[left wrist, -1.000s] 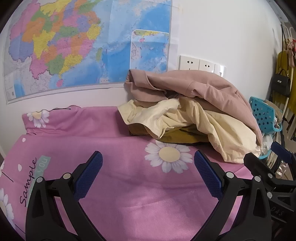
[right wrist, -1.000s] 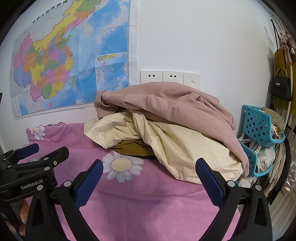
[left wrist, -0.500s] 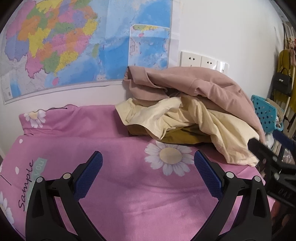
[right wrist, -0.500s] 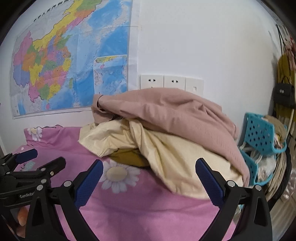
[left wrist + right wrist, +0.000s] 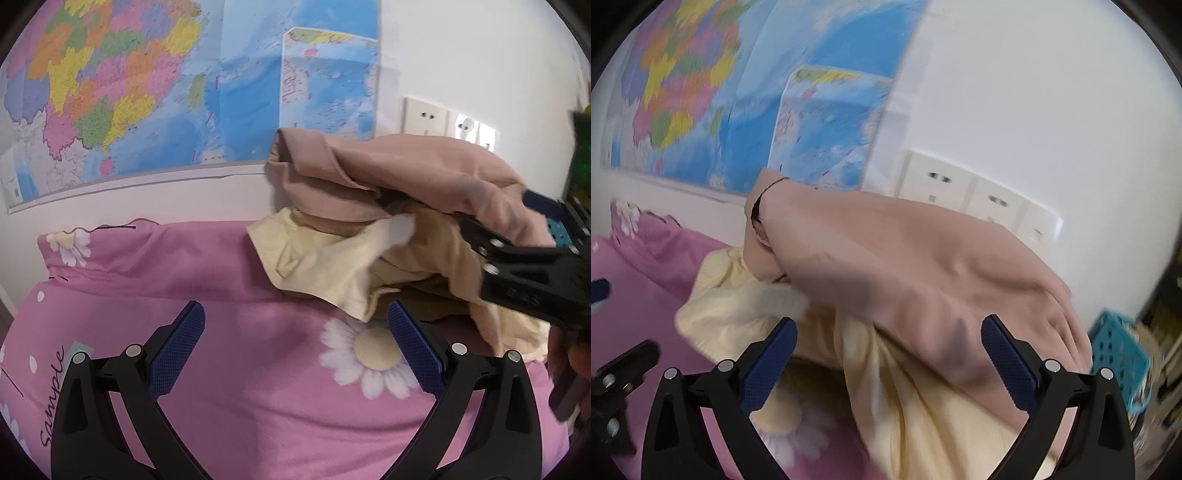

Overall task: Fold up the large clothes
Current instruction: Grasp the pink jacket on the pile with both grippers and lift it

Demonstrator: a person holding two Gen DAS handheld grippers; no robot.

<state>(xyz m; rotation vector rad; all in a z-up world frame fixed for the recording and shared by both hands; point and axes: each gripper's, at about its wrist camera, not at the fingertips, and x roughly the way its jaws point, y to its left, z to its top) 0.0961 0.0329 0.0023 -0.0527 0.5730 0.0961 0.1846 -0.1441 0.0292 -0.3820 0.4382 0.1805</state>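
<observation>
My right gripper (image 5: 888, 354) has pushed in close to the pile over the last second; the dusty-pink crumpled garment (image 5: 908, 258) now fills most of its view, where it sat well back before. The view is smeared, so I am mid-motion. Jaws wide, nothing between them yet; the pink cloth and the pale-yellow crumpled garment (image 5: 923, 417) beneath it lie just ahead of the pads.

My left gripper (image 5: 295, 350) hangs low over the pink daisy-print bed sheet (image 5: 258, 406), jaws wide and empty. It has crept toward the heap as well, but less. From its view the right gripper (image 5: 491, 225) reaches in from the right edge, its tip at the seam where pink garment (image 5: 406, 166) overlaps yellow garment (image 5: 325, 266). I cannot tell from there whether it touches cloth.

Pile position: against the wall at the far right of the bed, below the colourful wall map (image 5: 184, 92) and the white wall sockets (image 5: 424, 116). Pink on top, yellow under, a darker olive layer (image 5: 436, 302) at the bottom. A teal plastic basket (image 5: 1119, 350) stands just beside the heap on the right.

Reading: nothing is folded or even separated. The approach suggests the top pink garment is first pick. Next need is likely a firm pinch on pink only, then a drag onto the open sheet. Risk: snagging the yellow layer too.
</observation>
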